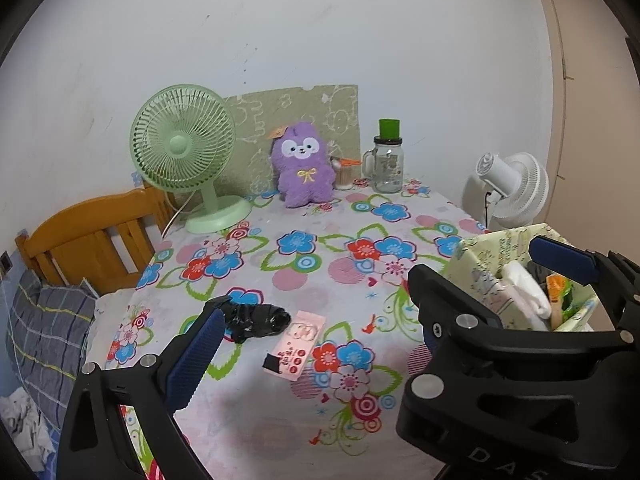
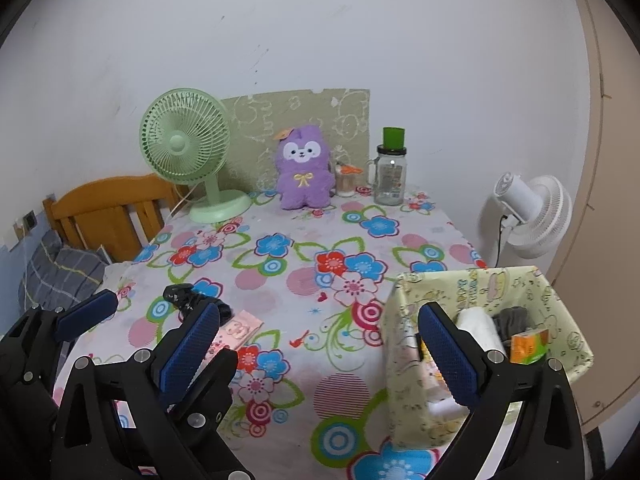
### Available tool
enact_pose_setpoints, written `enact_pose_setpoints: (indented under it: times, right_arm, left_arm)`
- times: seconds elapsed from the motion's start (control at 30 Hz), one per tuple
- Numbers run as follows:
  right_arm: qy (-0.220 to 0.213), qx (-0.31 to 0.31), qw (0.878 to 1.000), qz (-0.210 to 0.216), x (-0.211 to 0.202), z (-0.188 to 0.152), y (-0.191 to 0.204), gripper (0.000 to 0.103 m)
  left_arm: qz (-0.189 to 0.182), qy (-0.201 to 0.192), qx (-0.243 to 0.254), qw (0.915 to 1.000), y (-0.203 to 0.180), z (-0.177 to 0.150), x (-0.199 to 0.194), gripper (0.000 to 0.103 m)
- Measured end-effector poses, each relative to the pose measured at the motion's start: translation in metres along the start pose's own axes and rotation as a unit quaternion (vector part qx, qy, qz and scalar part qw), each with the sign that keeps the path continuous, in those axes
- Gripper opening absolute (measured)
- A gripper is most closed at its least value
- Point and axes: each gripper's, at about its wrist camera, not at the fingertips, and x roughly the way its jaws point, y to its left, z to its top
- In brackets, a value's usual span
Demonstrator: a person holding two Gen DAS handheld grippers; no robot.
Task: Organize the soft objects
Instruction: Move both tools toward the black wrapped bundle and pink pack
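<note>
A purple plush toy [image 1: 305, 164] [image 2: 305, 170] sits upright at the back of the flowered table, against a patterned board. A black soft bundle [image 1: 256, 320] [image 2: 188, 300] lies near the front left, beside a pink packet [image 1: 298, 344] [image 2: 238, 330]. A cream fabric bin [image 1: 520, 280] [image 2: 480, 292] at the front right holds a white cloth, a dark cloth and an orange packet. My left gripper [image 1: 320, 320] is open and empty, its left finger by the black bundle. My right gripper [image 2: 320, 344] is open and empty, its right finger over the bin. The left gripper [image 2: 132, 312] also shows in the right wrist view.
A green desk fan [image 1: 184, 152] [image 2: 188, 152] stands back left. A glass jar with a green cap [image 1: 388, 164] [image 2: 390, 176] and a small cup stand back right. A white fan [image 1: 516, 188] [image 2: 532, 212] is beyond the table's right edge. A wooden headboard [image 1: 92, 236] and bedding are to the left.
</note>
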Motion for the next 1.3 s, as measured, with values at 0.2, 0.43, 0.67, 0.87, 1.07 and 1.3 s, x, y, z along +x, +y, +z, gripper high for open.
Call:
enact_pose_setpoints:
  times: [0.2,0.43,0.67,0.87,1.07,1.3]
  right_arm:
    - [0.010,0.004,1.000,0.008,0.016,-0.002,0.009,0.101]
    - [0.022,0.003,1.000,0.013,0.035,-0.004,0.023,0.101]
    - [0.033,0.007,0.999,0.018,0.053,-0.004,0.032,0.101]
    - [0.043,0.005,0.999,0.022,0.070,-0.006,0.040,0.101]
    - [0.053,0.000,0.998,0.025,0.086,-0.008,0.049,0.101]
    - [0.069,-0.011,0.997,0.027,0.105,-0.011,0.059,0.101]
  left_arm:
    - [0.001,0.010,0.000,1.0000,0.011,-0.002,0.012,0.101]
    - [0.006,0.025,-0.002,0.9997,0.026,-0.006,0.028,0.101]
    - [0.010,0.039,-0.004,0.9992,0.041,-0.008,0.045,0.101]
    - [0.013,0.055,-0.011,0.9984,0.055,-0.011,0.063,0.101]
    - [0.013,0.069,-0.019,0.9973,0.066,-0.014,0.080,0.100]
    - [0.014,0.092,-0.029,0.9952,0.079,-0.021,0.100,0.100]
